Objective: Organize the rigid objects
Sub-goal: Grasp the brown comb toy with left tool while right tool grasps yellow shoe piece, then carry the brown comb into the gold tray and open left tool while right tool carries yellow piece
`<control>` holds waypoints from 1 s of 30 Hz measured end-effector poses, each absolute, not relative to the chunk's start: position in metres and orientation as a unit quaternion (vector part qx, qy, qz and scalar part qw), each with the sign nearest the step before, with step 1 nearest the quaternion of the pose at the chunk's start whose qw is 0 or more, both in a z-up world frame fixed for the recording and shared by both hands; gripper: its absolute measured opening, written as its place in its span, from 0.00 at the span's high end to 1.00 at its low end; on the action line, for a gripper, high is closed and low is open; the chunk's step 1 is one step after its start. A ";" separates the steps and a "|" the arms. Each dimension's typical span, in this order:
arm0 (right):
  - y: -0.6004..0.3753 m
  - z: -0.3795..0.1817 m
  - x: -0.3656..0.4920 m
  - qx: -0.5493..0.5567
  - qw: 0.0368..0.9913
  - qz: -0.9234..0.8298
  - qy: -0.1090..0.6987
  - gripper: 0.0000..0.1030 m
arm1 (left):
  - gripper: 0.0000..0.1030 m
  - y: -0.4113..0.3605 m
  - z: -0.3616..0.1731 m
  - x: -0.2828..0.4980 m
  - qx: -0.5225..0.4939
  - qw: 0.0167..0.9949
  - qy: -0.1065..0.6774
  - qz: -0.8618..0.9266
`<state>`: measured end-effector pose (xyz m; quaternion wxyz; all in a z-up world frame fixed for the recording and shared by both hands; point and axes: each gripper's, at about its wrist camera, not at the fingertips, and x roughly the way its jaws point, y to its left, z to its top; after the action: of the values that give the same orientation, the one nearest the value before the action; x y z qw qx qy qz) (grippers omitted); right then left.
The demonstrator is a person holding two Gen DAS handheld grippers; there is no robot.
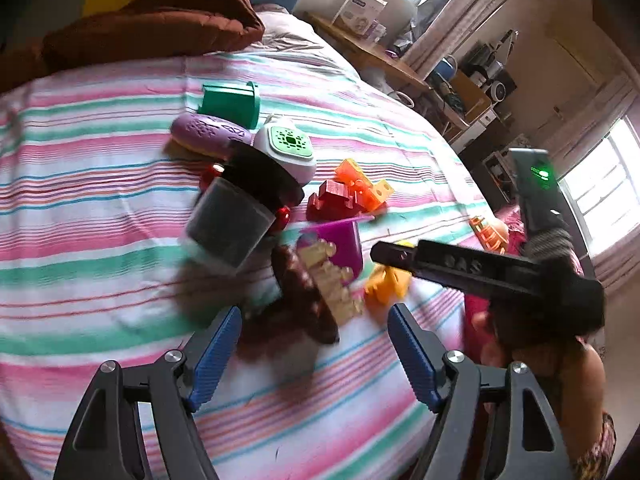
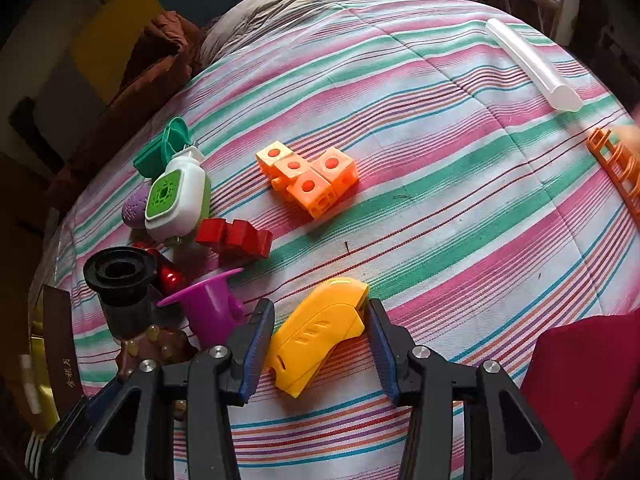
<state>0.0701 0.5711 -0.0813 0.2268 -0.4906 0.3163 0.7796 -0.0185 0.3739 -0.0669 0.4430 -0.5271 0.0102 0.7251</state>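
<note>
Toys lie clustered on a striped bedspread (image 2: 460, 184). My right gripper (image 2: 320, 326) is open with its jaws on either side of a yellow plastic piece (image 2: 316, 344) lying on the bed; contact is unclear. My left gripper (image 1: 314, 320) is open and empty, just above a brown and tan studded piece (image 1: 320, 288). Beside it are a purple cup (image 1: 340, 244), a black cup (image 1: 236, 216), red blocks (image 2: 236, 236), orange cubes (image 2: 308, 178) and a white and green gadget (image 2: 176, 200). The yellow piece (image 1: 386, 284) and right gripper body (image 1: 480, 268) show in the left wrist view.
A green container (image 1: 232, 102) and a purple oval (image 1: 208, 134) lie behind the cluster. A brown blanket (image 1: 152, 20) is piled at the head of the bed. A clear tube (image 2: 532, 64) and an orange ladder piece (image 2: 620, 168) lie far right. A desk (image 1: 372, 54) stands beyond the bed.
</note>
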 end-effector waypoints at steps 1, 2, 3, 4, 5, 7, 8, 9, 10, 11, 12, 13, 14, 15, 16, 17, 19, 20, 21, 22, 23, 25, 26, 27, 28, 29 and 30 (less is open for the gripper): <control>0.571 -0.081 0.070 -0.491 0.227 0.780 0.316 0.54 | 0.26 0.377 -0.069 -0.018 -0.521 0.436 0.016 0.733; 0.571 -0.081 0.069 -0.492 0.227 0.779 0.315 0.54 | 0.26 0.380 -0.070 -0.017 -0.514 0.435 0.023 0.739; 0.570 -0.081 0.069 -0.493 0.228 0.779 0.314 0.54 | 0.28 0.382 -0.071 -0.016 -0.508 0.433 0.029 0.744; 0.570 -0.081 0.067 -0.493 0.227 0.779 0.313 0.54 | 0.30 0.385 -0.072 -0.015 -0.500 0.428 0.040 0.751; 0.570 -0.082 0.066 -0.493 0.227 0.779 0.313 0.54 | 0.31 0.387 -0.075 -0.015 -0.494 0.428 0.045 0.756; 0.571 -0.082 0.065 -0.493 0.227 0.779 0.314 0.54 | 0.39 0.385 -0.078 -0.016 -0.489 0.444 0.029 0.750; 0.571 -0.082 0.065 -0.494 0.226 0.779 0.314 0.54 | 0.40 0.385 -0.080 -0.017 -0.493 0.448 0.021 0.745; 0.571 -0.082 0.066 -0.494 0.226 0.778 0.314 0.54 | 0.40 0.383 -0.081 -0.018 -0.495 0.448 0.013 0.744; 0.571 -0.082 0.067 -0.494 0.226 0.779 0.313 0.54 | 0.40 0.380 -0.082 -0.018 -0.495 0.449 0.008 0.744; 0.571 -0.082 0.067 -0.494 0.225 0.779 0.313 0.54 | 0.45 0.380 -0.082 -0.017 -0.495 0.454 0.010 0.741; 0.571 -0.082 0.067 -0.494 0.225 0.780 0.313 0.54 | 0.47 0.379 -0.082 -0.016 -0.494 0.460 0.013 0.738; 0.572 -0.082 0.066 -0.494 0.224 0.780 0.312 0.55 | 0.47 0.376 -0.079 -0.013 -0.484 0.462 0.022 0.743; 0.572 -0.081 0.066 -0.493 0.224 0.781 0.311 0.58 | 0.48 0.373 -0.077 -0.009 -0.474 0.459 0.031 0.751; 0.572 -0.081 0.066 -0.494 0.224 0.782 0.307 0.59 | 0.48 0.371 -0.077 -0.006 -0.468 0.459 0.033 0.754; 0.571 -0.081 0.066 -0.493 0.224 0.783 0.306 0.61 | 0.48 0.368 -0.077 -0.005 -0.467 0.460 0.031 0.755; 0.572 -0.081 0.066 -0.493 0.225 0.783 0.306 0.63 | 0.48 0.362 -0.077 -0.003 -0.465 0.462 0.025 0.755; 0.571 -0.081 0.066 -0.493 0.226 0.784 0.302 0.67 | 0.48 0.350 -0.078 0.000 -0.465 0.464 0.013 0.754; 0.570 -0.081 0.065 -0.493 0.228 0.785 0.298 0.67 | 0.48 0.347 -0.078 0.002 -0.464 0.464 0.013 0.754; 0.570 -0.081 0.065 -0.493 0.228 0.785 0.297 0.67 | 0.48 0.342 -0.077 0.006 -0.459 0.465 0.016 0.757; 0.569 -0.081 0.062 -0.493 0.229 0.785 0.296 0.68 | 0.48 0.336 -0.076 0.009 -0.455 0.464 0.020 0.760; 0.569 -0.081 0.063 -0.492 0.229 0.786 0.295 0.68 | 0.48 0.333 -0.075 0.012 -0.453 0.464 0.020 0.761; 0.570 -0.080 0.064 -0.488 0.230 0.787 0.300 0.68 | 0.48 0.323 -0.074 0.015 -0.453 0.461 0.013 0.763; 0.571 -0.080 0.066 -0.486 0.230 0.787 0.302 0.68 | 0.48 0.317 -0.073 0.015 -0.455 0.460 0.004 0.763; 0.572 -0.080 0.066 -0.485 0.232 0.787 0.303 0.68 | 0.49 0.312 -0.072 0.015 -0.456 0.460 -0.007 0.762; 0.573 -0.080 0.067 -0.484 0.234 0.786 0.304 0.68 | 0.49 0.304 -0.070 0.015 -0.456 0.460 -0.019 0.762; 0.573 -0.080 0.068 -0.483 0.235 0.786 0.306 0.68 | 0.49 0.298 -0.069 0.014 -0.455 0.460 -0.026 0.763; 0.574 -0.080 0.069 -0.481 0.236 0.786 0.308 0.68 | 0.49 0.290 -0.066 0.014 -0.452 0.459 -0.035 0.764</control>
<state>0.0689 0.5740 -0.0796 0.2357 -0.4812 0.3078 0.7862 0.0143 0.2904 -0.0664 0.4595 -0.4516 -0.0348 0.7640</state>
